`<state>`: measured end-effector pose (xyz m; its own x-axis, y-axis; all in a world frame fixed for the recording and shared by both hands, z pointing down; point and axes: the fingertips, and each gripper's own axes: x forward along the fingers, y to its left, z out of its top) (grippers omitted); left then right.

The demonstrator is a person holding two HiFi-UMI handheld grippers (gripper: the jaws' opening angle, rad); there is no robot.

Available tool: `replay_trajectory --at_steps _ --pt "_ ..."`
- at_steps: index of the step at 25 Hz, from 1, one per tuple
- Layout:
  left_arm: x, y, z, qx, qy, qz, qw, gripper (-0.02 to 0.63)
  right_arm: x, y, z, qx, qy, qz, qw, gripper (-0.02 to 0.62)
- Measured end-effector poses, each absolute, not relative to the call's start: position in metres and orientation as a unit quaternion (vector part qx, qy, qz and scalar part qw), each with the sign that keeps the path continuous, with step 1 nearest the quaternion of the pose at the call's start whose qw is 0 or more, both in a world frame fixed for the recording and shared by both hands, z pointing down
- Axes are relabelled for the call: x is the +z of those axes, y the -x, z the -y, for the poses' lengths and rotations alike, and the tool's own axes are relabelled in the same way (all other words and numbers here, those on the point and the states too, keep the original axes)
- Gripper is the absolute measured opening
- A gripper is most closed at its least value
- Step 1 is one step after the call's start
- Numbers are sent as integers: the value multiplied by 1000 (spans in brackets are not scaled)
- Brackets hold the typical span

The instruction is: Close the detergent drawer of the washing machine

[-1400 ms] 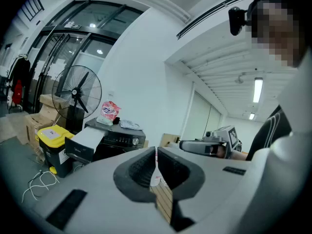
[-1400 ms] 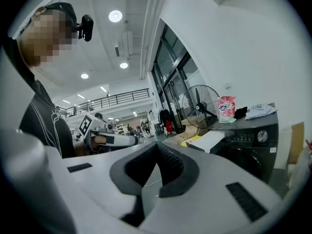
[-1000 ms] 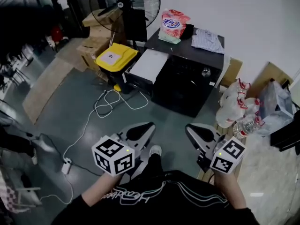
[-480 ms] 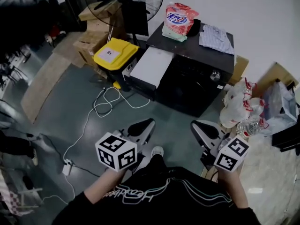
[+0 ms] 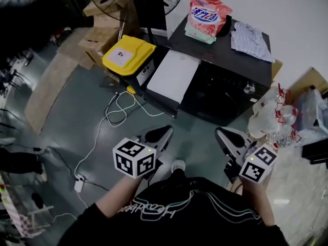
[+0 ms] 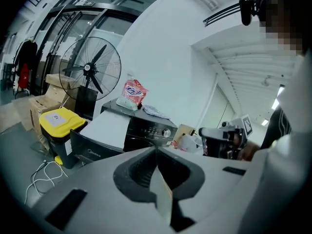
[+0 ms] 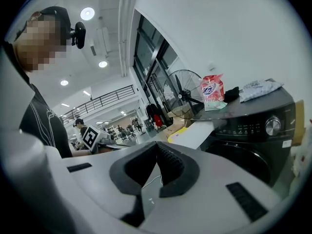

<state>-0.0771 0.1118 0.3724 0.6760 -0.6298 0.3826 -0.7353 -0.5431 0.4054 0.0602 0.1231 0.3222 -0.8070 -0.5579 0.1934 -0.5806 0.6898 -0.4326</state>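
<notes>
The black washing machine (image 5: 220, 94) stands ahead on the floor, its round knob (image 5: 249, 88) at the front right. A pink detergent bag (image 5: 207, 14) and a folded cloth (image 5: 251, 35) lie on its top. I cannot make out its detergent drawer in any view. My left gripper (image 5: 163, 131) and right gripper (image 5: 221, 132) are held close to the person's body, well short of the machine, both pointing toward it. In the left gripper view the jaws (image 6: 156, 152) meet with nothing between them. The right gripper (image 7: 156, 147) is also shut and empty, with the machine (image 7: 253, 140) beyond it.
A dark appliance with a white top (image 5: 174, 76) stands against the machine's left side. A yellow-lidded bin (image 5: 128, 55), cardboard boxes (image 5: 102, 35) and a floor fan (image 6: 90, 69) are further left. A white cable (image 5: 120, 111) loops on the floor. Bags of bottles (image 5: 274, 124) sit at the right.
The washing machine has drawn nearer and lower in the head view as the person steps toward it. Both grippers stay shut, held in front of the body.
</notes>
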Motion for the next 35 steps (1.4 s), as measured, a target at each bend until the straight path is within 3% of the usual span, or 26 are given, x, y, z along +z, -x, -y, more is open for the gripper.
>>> replay_trajectory --at_steps 17,35 --pt "477 130 -20 191 -851 404 276 33 352 -47 -58 287 -326 900 30 26" --pt "524 156 26 219 -828 436 275 32 367 -38 -24 306 -348 886 9 26"
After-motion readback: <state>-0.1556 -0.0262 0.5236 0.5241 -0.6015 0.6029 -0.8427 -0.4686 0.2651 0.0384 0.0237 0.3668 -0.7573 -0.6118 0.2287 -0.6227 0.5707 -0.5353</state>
